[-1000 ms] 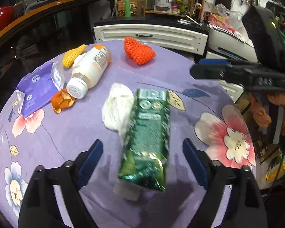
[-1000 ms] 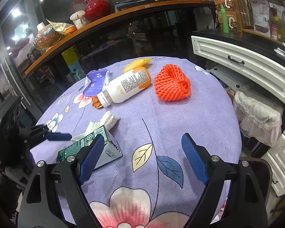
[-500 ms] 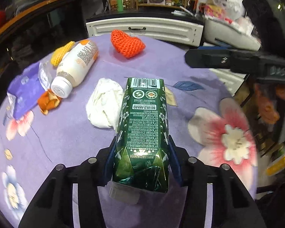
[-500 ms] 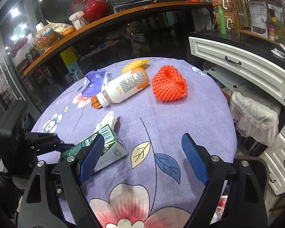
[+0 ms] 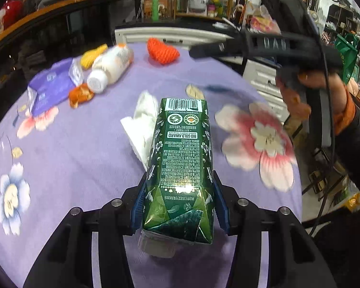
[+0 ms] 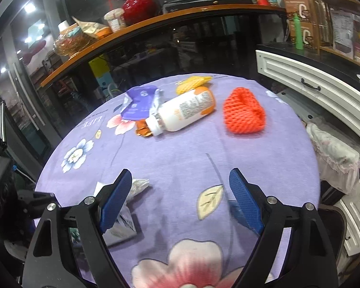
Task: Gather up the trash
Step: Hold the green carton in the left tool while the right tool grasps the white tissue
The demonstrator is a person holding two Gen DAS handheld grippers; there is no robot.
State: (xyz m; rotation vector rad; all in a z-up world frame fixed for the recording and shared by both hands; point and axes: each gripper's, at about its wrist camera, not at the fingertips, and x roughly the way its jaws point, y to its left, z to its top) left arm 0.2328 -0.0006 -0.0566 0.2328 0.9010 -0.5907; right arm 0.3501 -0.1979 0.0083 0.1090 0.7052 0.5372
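My left gripper [image 5: 178, 204] is shut on a green drink carton [image 5: 182, 158], its blue pads pressed on both sides near the folded end. A crumpled white tissue [image 5: 144, 122] lies on the purple flowered tablecloth [image 5: 72, 158] just left of the carton. Farther back lie a white bottle [image 5: 110, 68], an orange peel [image 5: 80, 94], a purple wrapper [image 5: 51, 86], yellow foam netting [image 5: 93, 55] and orange-red foam netting [image 5: 163, 51]. My right gripper [image 6: 180, 201] hangs open over the cloth with nothing between its fingers; the bottle [image 6: 184, 111] and the red netting [image 6: 243, 114] lie beyond it.
The table is round, with its edge dropping off at the right [image 5: 297, 175]. A white drawer cabinet [image 6: 316, 88] stands beyond the table. A dark glass counter with a wooden top [image 6: 141, 26] curves behind. A person's hand [image 5: 324, 88] holds the right gripper.
My left gripper closed on the green carton and has moved with it; the tissue now shows farther from the carton's side. The right gripper stayed open and shifted slightly forward.
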